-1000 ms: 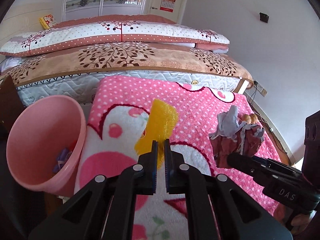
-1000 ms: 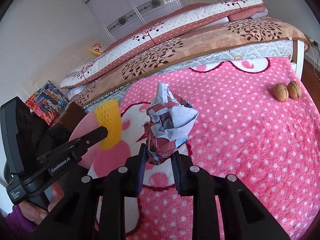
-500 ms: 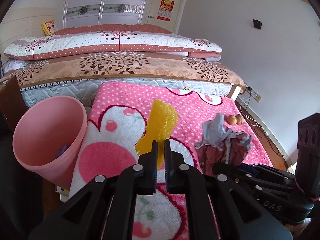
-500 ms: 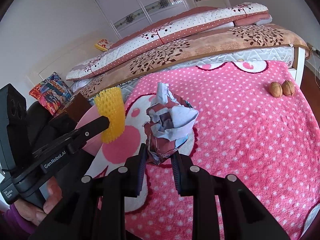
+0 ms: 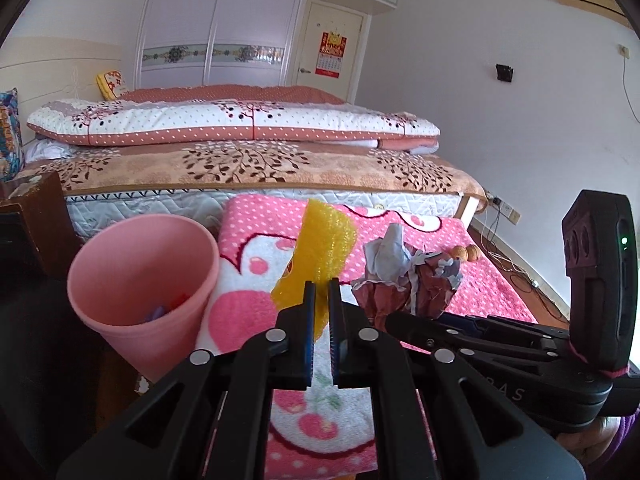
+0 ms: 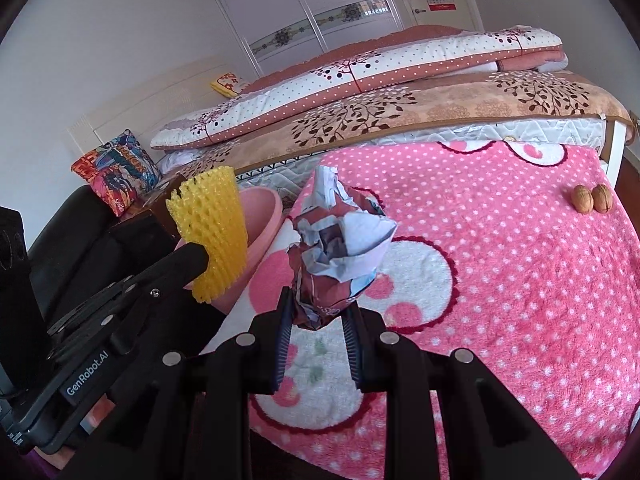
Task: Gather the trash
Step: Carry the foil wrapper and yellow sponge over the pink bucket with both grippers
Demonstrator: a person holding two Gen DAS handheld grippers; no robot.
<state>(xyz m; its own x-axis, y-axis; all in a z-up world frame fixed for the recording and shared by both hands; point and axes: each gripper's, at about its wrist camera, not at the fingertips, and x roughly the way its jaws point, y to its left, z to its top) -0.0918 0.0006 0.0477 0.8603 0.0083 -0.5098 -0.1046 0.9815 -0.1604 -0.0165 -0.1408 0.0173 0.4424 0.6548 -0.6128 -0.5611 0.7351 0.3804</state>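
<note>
Beside the pink bin (image 5: 140, 276), each gripper clamps one piece of trash.

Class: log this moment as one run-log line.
left gripper: shut on yellow foam net | right gripper: shut on crumpled paper | pink bin: nearby

White walls (image 5: 460, 92) are enclosing a daylit bedroom. A bed (image 5: 248, 196) is filling the middle, with a brown leaf-print blanket (image 5: 256, 166) and a folded dotted quilt (image 5: 232, 122) lying on top. A pink dotted blanket (image 6: 500, 264) is spreading toward 6 o'clock. At 12 o'clock a wardrobe (image 5: 216, 36) is standing beside a door (image 5: 332, 48) carrying a red calendar (image 5: 330, 54). A patterned cushion (image 6: 116, 168) is resting at 9 o'clock. Wooden floor (image 5: 516, 268) is showing at 3 o'clock.
</note>
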